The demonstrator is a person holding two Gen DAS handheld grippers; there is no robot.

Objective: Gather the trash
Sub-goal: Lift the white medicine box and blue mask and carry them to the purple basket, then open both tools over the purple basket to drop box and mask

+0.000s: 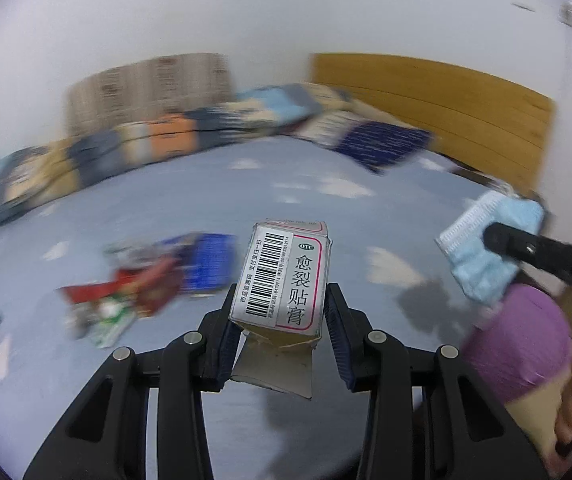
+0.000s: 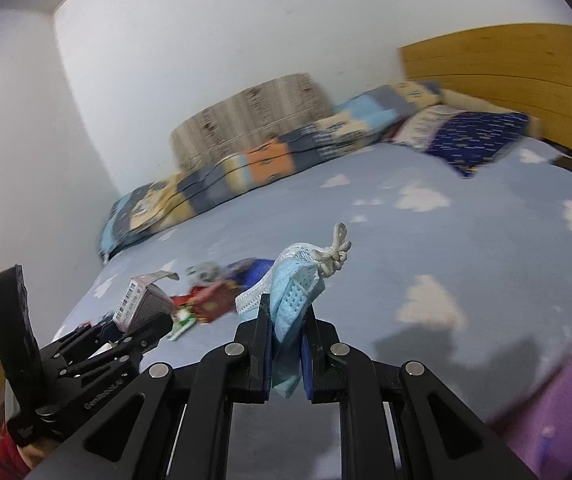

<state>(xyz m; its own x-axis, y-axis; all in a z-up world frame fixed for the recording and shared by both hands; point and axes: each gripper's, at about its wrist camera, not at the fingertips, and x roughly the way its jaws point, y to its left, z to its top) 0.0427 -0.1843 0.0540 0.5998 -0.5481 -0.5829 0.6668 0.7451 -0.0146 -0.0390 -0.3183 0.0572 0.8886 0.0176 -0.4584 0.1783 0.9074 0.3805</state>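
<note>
Jaws of the left gripper (image 1: 282, 320) squeezed a small box (image 1: 284, 276); the right gripper (image 2: 286, 344) pinched a blue mask (image 2: 292, 292) (thin, floppy). It could slip out.

My bed (image 2: 466, 240), under a cloud-print sheet, carries a patchwork quilt (image 2: 246, 168), a navy pillow (image 2: 482, 136) and what looks like scattered wrappers (image 2: 210, 300).
</note>
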